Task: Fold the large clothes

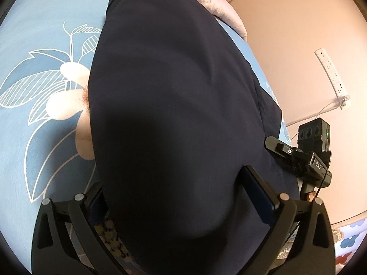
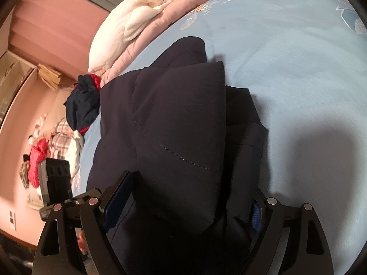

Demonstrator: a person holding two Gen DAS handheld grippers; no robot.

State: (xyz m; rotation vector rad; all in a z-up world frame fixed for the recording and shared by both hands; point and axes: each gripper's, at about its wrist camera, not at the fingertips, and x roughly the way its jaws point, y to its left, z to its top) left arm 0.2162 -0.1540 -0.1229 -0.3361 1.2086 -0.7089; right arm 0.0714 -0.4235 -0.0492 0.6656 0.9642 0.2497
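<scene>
Your left gripper (image 1: 183, 197) has a thick fold of the dark navy garment (image 1: 174, 105) bunched between its jaws; the jaws stand wide, with cloth filling the whole gap, so you are holding the garment there. From the left wrist view the garment runs away from you in one long smooth strip across the bed (image 1: 41, 45), over the blue sheet with its big white flower print. One long edge of the garment lies close to the side edge of the bed, where the pink floor (image 1: 286, 34) and a white power strip (image 1: 330, 73) show beyond it.

Your right gripper (image 2: 190, 197) is likewise closed around a bundle of the same garment (image 2: 179, 119), the cloth packed between both fingers. In the right wrist view the garment is doubled over in layers, a folded panel with a stitched seam lying on top and further layers poking out beneath it toward the middle of the bed (image 2: 298, 57). At the far end of the bed sit a pink quilt (image 2: 183, 2) and a white blanket (image 2: 123, 29). A crumpled navy and red garment (image 2: 83, 100) hangs at the side edge of the bed, and a heap of other clothes (image 2: 50, 146) lies on the floor beyond it.
</scene>
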